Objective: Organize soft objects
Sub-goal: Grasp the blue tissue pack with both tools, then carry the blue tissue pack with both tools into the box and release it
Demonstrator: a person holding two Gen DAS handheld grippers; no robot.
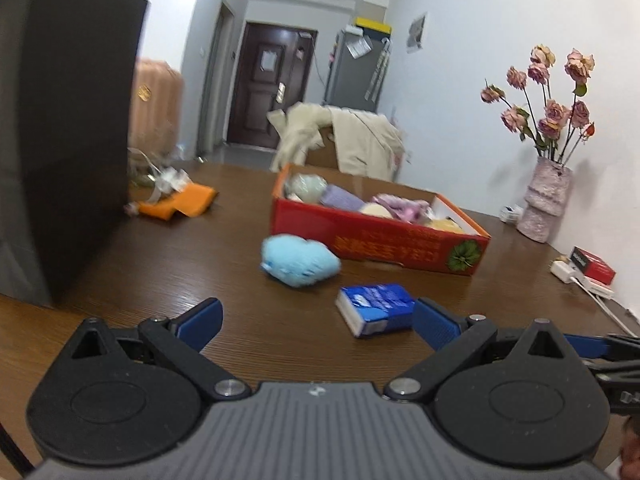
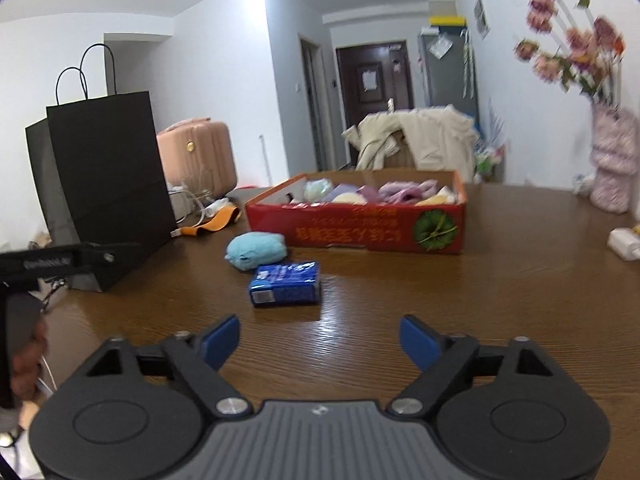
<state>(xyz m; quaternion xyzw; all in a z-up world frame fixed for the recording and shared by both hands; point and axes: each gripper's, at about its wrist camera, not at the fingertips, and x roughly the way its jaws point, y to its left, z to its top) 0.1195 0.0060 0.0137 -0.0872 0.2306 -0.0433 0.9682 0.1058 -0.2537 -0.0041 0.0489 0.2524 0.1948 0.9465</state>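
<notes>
A light blue plush toy (image 1: 299, 261) lies on the brown table, just in front of a red cardboard box (image 1: 376, 240) that holds several pastel soft items. A blue tissue pack (image 1: 374, 309) lies nearer to me. My left gripper (image 1: 318, 322) is open and empty, low over the table, with the tissue pack close to its right finger. In the right wrist view the plush toy (image 2: 256, 250), the tissue pack (image 2: 285, 284) and the red box (image 2: 360, 226) lie ahead. My right gripper (image 2: 320, 342) is open and empty, short of the pack.
A tall black paper bag (image 1: 60, 128) (image 2: 108, 172) stands at the left. An orange cloth (image 1: 180, 202) lies behind it. A pink vase of dried roses (image 1: 546, 200) stands at the right wall, with a charger and a small red box (image 1: 592, 268) nearby.
</notes>
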